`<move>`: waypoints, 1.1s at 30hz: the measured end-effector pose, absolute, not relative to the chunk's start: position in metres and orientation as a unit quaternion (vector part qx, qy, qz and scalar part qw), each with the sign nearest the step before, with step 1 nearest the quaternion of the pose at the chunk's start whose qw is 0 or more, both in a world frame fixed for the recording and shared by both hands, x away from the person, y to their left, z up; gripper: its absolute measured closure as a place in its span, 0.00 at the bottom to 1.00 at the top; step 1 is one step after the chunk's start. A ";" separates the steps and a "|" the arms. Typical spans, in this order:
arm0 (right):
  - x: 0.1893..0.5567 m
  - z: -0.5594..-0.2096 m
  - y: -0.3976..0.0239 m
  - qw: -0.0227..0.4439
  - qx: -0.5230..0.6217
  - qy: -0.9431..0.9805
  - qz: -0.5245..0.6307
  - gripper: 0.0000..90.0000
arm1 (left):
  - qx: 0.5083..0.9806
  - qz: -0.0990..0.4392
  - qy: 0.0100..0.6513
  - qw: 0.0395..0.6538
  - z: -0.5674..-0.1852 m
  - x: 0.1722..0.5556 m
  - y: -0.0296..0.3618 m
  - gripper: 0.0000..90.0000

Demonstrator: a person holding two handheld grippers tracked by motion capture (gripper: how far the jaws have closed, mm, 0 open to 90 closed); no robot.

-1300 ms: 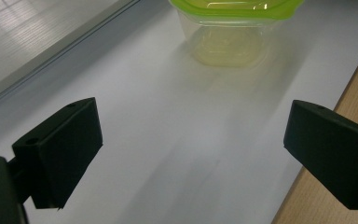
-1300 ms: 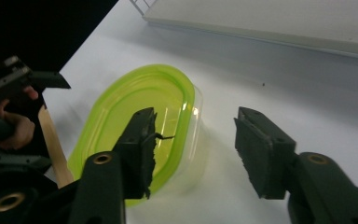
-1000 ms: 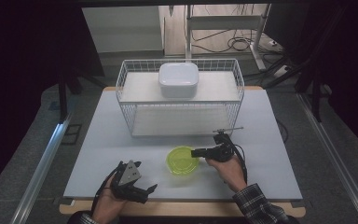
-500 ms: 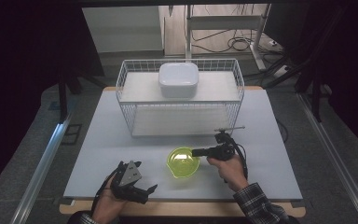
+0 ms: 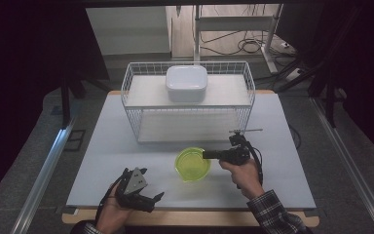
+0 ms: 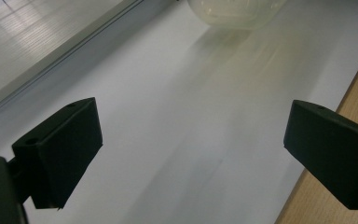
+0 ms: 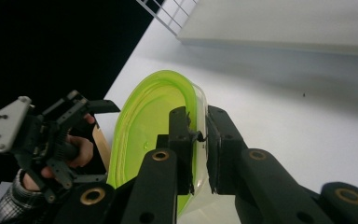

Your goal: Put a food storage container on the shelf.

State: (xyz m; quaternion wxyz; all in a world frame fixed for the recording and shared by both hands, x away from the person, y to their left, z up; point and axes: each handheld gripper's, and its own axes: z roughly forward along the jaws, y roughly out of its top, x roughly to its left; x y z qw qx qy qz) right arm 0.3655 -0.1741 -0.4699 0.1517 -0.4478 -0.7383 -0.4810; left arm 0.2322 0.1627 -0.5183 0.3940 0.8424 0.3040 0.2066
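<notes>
A translucent lime-green bowl [image 5: 193, 165] sits on the white table near the front, just ahead of the wire basket. My right gripper [image 5: 205, 154] reaches it from the right, held level. In the right gripper view its jaws [image 7: 200, 140] have just closed within the last second and are shut on the bowl [image 7: 144, 121], one pad inside the rim and one outside. My left gripper [image 5: 152, 183] rests at the table's front left edge, apart from the bowl. Its jaws [image 6: 193, 140] stand wide open over bare table with nothing between them, and the bowl [image 6: 235, 11] lies far ahead.
A white wire basket [image 5: 187, 105] stands across the back of the table, with a white lidded container [image 5: 186, 83] on its upper shelf. The white tabletop [image 5: 107, 146] ends in a wooden front edge [image 6: 349, 93]. Dark floor and metal rails flank the table.
The right gripper's jaws have drawn together on the bowl's rim, and the bowl has shifted slightly to the right. The left gripper has stayed where it was.
</notes>
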 end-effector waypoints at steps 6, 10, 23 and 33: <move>0.365 -0.458 -0.177 0.146 -0.444 -0.735 -0.492 0.90 | 0.841 0.208 0.308 0.394 -0.518 0.233 0.164 0.04; 0.365 -0.449 -0.179 0.140 -0.440 -0.733 -0.499 0.90 | 0.841 0.207 0.308 0.393 -0.518 0.233 0.163 0.04; 0.369 -0.416 -0.182 0.125 -0.429 -0.728 -0.520 0.90 | 0.841 0.207 0.308 0.393 -0.518 0.233 0.163 0.04; 0.378 -0.386 -0.184 0.113 -0.426 -0.718 -0.538 0.90 | 0.842 0.206 0.309 0.391 -0.519 0.233 0.164 0.04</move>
